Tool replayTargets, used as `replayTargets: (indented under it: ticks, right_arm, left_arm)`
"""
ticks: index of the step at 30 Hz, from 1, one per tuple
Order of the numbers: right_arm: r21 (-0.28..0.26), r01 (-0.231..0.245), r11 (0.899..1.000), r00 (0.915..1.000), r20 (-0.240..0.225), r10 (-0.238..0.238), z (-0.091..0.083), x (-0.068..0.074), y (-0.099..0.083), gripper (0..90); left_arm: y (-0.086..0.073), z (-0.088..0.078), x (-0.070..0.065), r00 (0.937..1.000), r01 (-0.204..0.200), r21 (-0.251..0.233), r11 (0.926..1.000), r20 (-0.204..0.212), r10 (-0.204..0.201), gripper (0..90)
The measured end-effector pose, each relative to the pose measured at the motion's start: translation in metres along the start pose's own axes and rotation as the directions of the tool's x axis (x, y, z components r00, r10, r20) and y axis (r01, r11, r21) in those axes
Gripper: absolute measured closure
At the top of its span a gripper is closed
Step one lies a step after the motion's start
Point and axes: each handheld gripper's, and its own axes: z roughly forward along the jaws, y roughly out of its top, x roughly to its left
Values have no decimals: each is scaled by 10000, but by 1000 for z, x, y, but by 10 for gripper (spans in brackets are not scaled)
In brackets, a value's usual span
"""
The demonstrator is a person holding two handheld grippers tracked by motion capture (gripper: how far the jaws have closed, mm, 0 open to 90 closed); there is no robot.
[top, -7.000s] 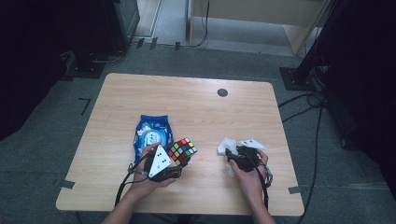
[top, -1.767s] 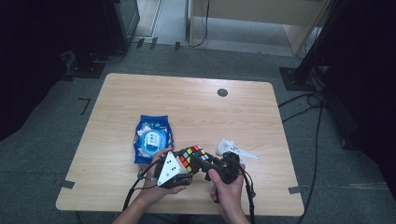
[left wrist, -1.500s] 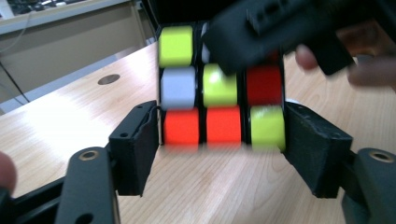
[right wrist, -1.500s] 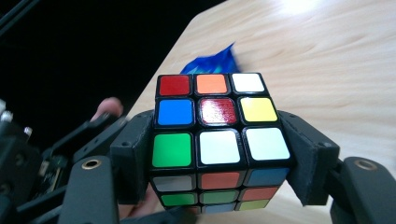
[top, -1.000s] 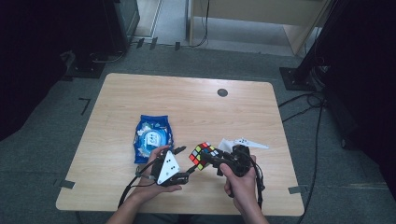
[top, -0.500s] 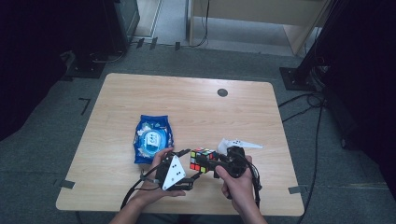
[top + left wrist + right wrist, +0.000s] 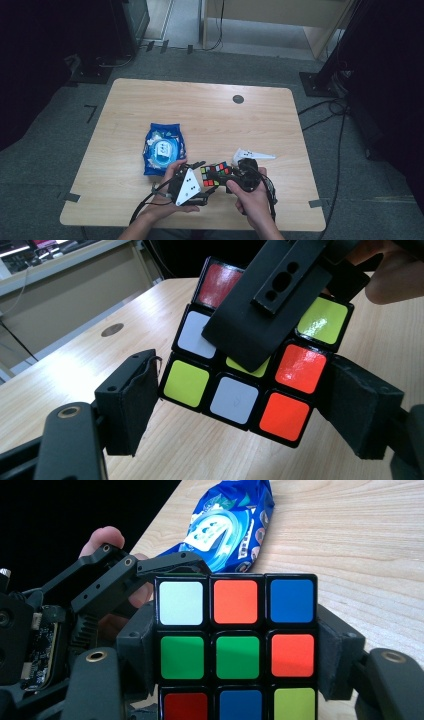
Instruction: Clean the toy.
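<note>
Scrambled multicoloured plastic puzzle cube (image 7: 216, 174) sits clamped in right gripper (image 7: 235, 176); left gripper (image 7: 199, 176), jaws just released around it, probably regrips next.

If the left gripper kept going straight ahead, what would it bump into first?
Most likely the Rubik's cube. It sits right ahead between the open jaws of the left gripper, which have just been opening, while the right gripper clamps it. How near is hard to judge.

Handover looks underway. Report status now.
Right gripper clamped on cube. Left gripper jaws just opened, straddling the cube with a gap at one pad. Cube held above table; blue pack beside, not in the way.
</note>
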Motion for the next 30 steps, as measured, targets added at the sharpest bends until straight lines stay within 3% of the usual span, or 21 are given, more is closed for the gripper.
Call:
replayTargets:
  ticks: [16,21,25,28,30]
  right_arm:
    - [75,117,9999,9995,-292,-115,-2,0,2,337]
    - [227,296,9993,9989,-378,-287,1,3,0,337]
    - [-5,195,9998,9987,-470,-195,-2,1,2,332]
    - [-28,274,9996,9985,-472,-275,-6,-2,5,304]
    - [-13,421,9991,9978,-511,-421,-11,-5,7,279]
  left_arm:
    - [1,-2,-1,9994,-231,-129,9997,255,234,258]
    - [0,0,-5,9972,-752,111,9971,37,751,275]
    - [1,-2,-3,9977,-607,-65,9981,304,609,331]
    - [1,-2,-2,9985,-538,-14,9986,104,538,337]
    - [-1,-4,4,9997,-221,-59,9997,61,221,338]
